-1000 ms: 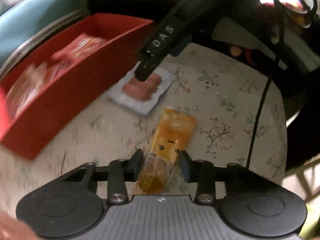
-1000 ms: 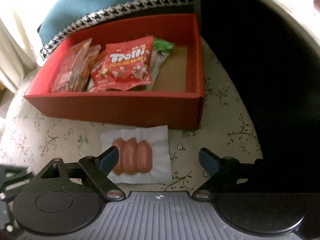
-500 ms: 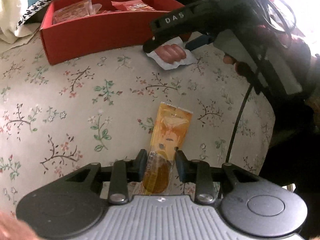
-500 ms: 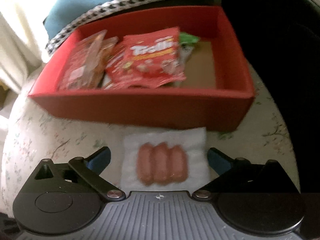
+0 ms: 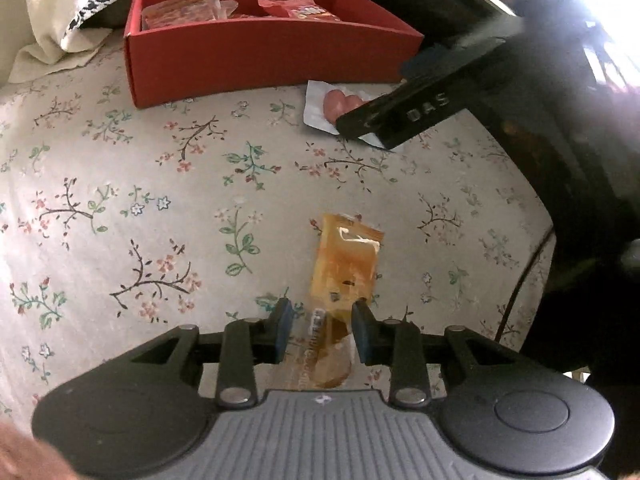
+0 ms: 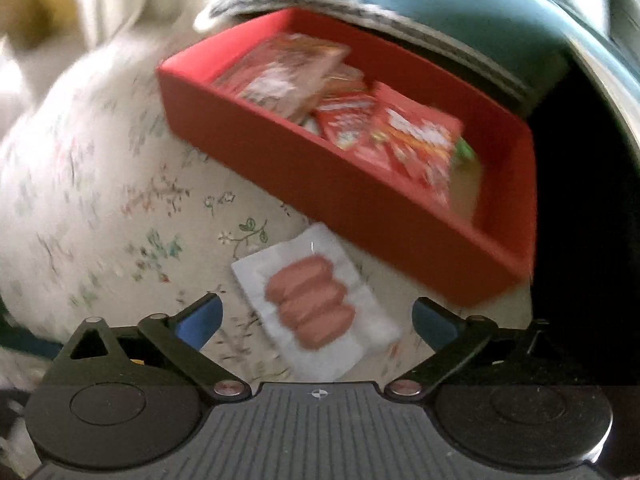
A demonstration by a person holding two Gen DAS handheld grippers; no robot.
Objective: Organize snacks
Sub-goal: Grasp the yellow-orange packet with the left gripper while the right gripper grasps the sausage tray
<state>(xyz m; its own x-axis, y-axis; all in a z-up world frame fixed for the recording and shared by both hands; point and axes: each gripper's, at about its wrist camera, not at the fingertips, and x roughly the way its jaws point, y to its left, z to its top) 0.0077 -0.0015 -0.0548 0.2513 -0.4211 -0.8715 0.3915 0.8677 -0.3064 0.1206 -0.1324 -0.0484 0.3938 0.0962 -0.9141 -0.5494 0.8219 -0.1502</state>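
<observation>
My left gripper [image 5: 320, 334] is shut on an orange snack packet [image 5: 344, 264] and holds it above the floral tablecloth [image 5: 160, 200]. A red box [image 5: 264, 52] with several snack bags stands at the back. A white packet of three small sausages [image 6: 316, 304] lies on the cloth in front of the box. My right gripper [image 6: 316, 320] is open, with its jaws wide on either side of the sausage packet. In the left wrist view the right gripper [image 5: 404, 114] covers part of that sausage packet [image 5: 340, 104].
A teal cushion with a houndstooth edge [image 6: 420, 8] and a cream cloth [image 5: 52, 20] lie behind the box. A dark area [image 6: 592, 200] lies to the right of the box. A black cable [image 5: 524, 280] hangs at the right.
The left gripper has drawn back from the box with the orange packet, its jaws a little wider. The right gripper has turned, so the box and sausage packet now appear tilted.
</observation>
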